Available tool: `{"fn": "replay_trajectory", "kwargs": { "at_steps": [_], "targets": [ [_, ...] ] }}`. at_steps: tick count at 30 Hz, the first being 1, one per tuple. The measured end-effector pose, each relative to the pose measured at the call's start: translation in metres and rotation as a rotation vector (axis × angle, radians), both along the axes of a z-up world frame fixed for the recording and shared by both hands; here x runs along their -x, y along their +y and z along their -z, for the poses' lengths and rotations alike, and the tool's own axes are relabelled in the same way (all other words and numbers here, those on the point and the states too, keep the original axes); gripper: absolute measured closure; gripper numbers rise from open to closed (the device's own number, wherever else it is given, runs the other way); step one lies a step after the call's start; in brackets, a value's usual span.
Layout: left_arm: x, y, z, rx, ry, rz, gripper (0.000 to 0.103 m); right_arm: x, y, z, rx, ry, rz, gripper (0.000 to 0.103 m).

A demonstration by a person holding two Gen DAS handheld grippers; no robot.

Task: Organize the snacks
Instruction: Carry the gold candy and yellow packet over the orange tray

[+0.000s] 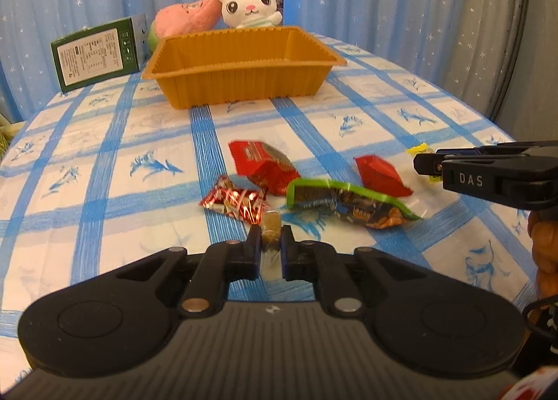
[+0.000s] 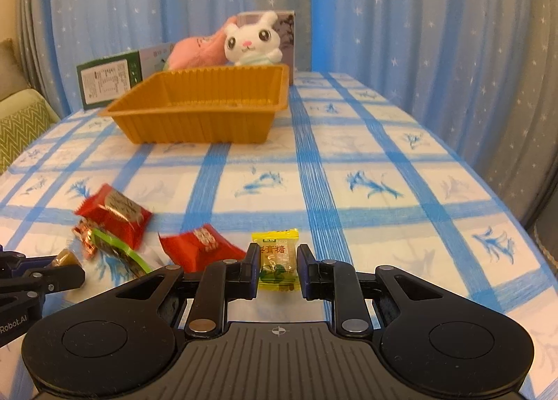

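Note:
My left gripper (image 1: 271,238) is shut on a small brown candy (image 1: 271,228) in clear wrap, held just above the tablecloth; it also shows in the right wrist view (image 2: 66,258). My right gripper (image 2: 279,262) is shut on a yellow candy packet (image 2: 278,262), low over the cloth. Loose snacks lie between them: a red packet (image 1: 261,164), a red-and-white striped wrapper (image 1: 239,203), a green-edged packet (image 1: 348,203) and a second red packet (image 1: 378,175). An empty orange tray (image 1: 244,61) stands at the far side, also in the right wrist view (image 2: 205,110).
Behind the tray are a white plush rabbit (image 1: 249,4), a pink plush (image 1: 188,16) and a green box (image 1: 96,53). Blue curtains hang behind the table. A sofa cushion (image 2: 21,121) lies off the left edge.

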State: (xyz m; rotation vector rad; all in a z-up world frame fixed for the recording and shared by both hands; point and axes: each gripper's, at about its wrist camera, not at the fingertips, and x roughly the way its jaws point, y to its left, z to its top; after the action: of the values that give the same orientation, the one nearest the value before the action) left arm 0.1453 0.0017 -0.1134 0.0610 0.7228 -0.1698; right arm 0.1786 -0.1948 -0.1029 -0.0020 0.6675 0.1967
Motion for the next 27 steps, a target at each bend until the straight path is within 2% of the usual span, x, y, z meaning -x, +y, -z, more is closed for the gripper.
{"fn": "replay_trajectory", "kwargs": {
  "at_steps": [8,14,20,27],
  "targets": [
    [-0.011,0.001,-0.031,0.040,-0.043,-0.011,0.094,-0.002,0.008,-0.024,-0.020,-0.062,-0.049,0.080],
    [-0.031,0.004,-0.053,0.036,-0.087,0.006,0.094,-0.017,0.011,-0.043,-0.041,-0.105,-0.065,0.080],
    [-0.062,0.015,-0.073,0.026,-0.138,-0.001,0.094,-0.044,0.013,-0.066,-0.066,-0.145,-0.086,0.080],
    [-0.111,0.033,-0.086,0.066,-0.170,-0.047,0.094,-0.084,0.024,-0.084,-0.106,-0.160,-0.108,0.080]
  ]
}}
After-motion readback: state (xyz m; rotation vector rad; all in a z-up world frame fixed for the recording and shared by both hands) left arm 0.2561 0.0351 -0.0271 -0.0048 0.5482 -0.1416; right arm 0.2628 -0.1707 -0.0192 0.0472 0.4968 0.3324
